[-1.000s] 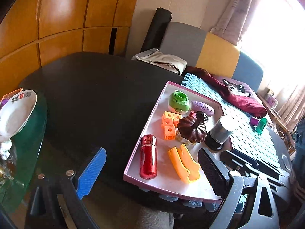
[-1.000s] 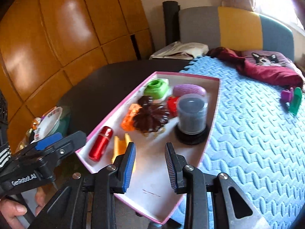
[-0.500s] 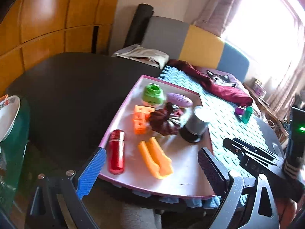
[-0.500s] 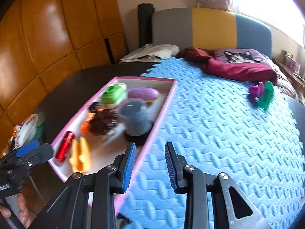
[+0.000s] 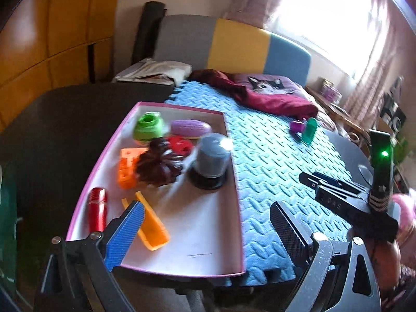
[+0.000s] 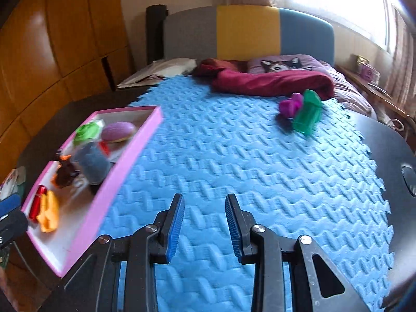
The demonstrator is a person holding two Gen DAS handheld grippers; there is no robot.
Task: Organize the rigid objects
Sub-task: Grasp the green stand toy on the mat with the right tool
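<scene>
Right gripper [image 6: 205,223] hangs over bare blue foam mat [image 6: 234,156], jaws narrow with nothing between them; left gripper [image 5: 205,236] is spread wide and empty over the near end of the pink-rimmed tray [image 5: 182,273]. Likely next pick: the 2 loose pieces still out on the mat, a purple toy [image 6: 290,106] touching a translucent green block [image 6: 308,115], well apart from the tray and just in front of the crumpled maroon cloth [image 6: 260,80]. To do it well: widen the right jaws before closing in, come at the green block across its flat faces, take 1 piece at a time since they touch, keep clear of the cloth. Both look like hard, smooth plastic; ribbed pads should hold fine. The mat is soft embossed foam, so parts may tip if pressed down. Tray already holds a glossy red metal cylinder [image 5: 97,212], orange plastic trough [image 5: 150,228], orange block [image 5: 127,169], fluted dark brown piece [image 5: 158,166], grey lidded tub [image 5: 212,157], green ring-shaped part [image 5: 148,126], purple oval [image 5: 191,127]; free floor is at the tray's near end.
</scene>
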